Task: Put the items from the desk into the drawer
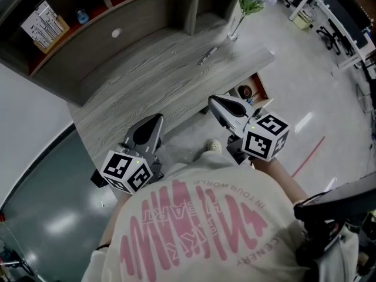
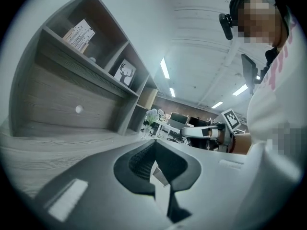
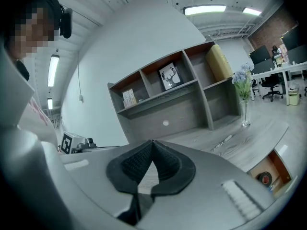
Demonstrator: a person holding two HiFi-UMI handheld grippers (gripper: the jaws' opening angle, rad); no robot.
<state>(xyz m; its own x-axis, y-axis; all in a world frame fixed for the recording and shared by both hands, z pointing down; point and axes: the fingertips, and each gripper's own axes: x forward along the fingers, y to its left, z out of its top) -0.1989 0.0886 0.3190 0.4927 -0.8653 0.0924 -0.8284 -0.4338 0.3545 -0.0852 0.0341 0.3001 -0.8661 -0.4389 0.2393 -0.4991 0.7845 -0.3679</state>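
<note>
Office flooring, pale and glossy, lies around a grey wood-grain bench (image 1: 135, 81) with a shelf unit (image 1: 147, 4) along its far side.

Items on the bench: one pen (image 1: 207, 56) lies flat towards the far right, untouched. A glass vase (image 1: 234, 29) of flowers stands upright just beyond it, near the right end.

Drawer (image 1: 258, 90): it stands open below the right end of the bench. A round dark item (image 1: 245, 91) is visible inside; what it is cannot be told.

Shelf unit: a printed box (image 1: 44, 23) sits in the left compartment.

Left gripper (image 1: 157, 118): held at the near edge of the bench, pointing towards the shelf unit. Its fingers (image 2: 139, 159) are closed tip to tip with nothing between them.

Right gripper (image 1: 212, 101): held to the right of the left one, at the near edge of the bench and just left of the drawer. Its fingers (image 3: 132, 164) are likewise closed and empty.

Both grippers are well apart from the pen. The person's white shirt with pink print fills the near foreground of the head view.
</note>
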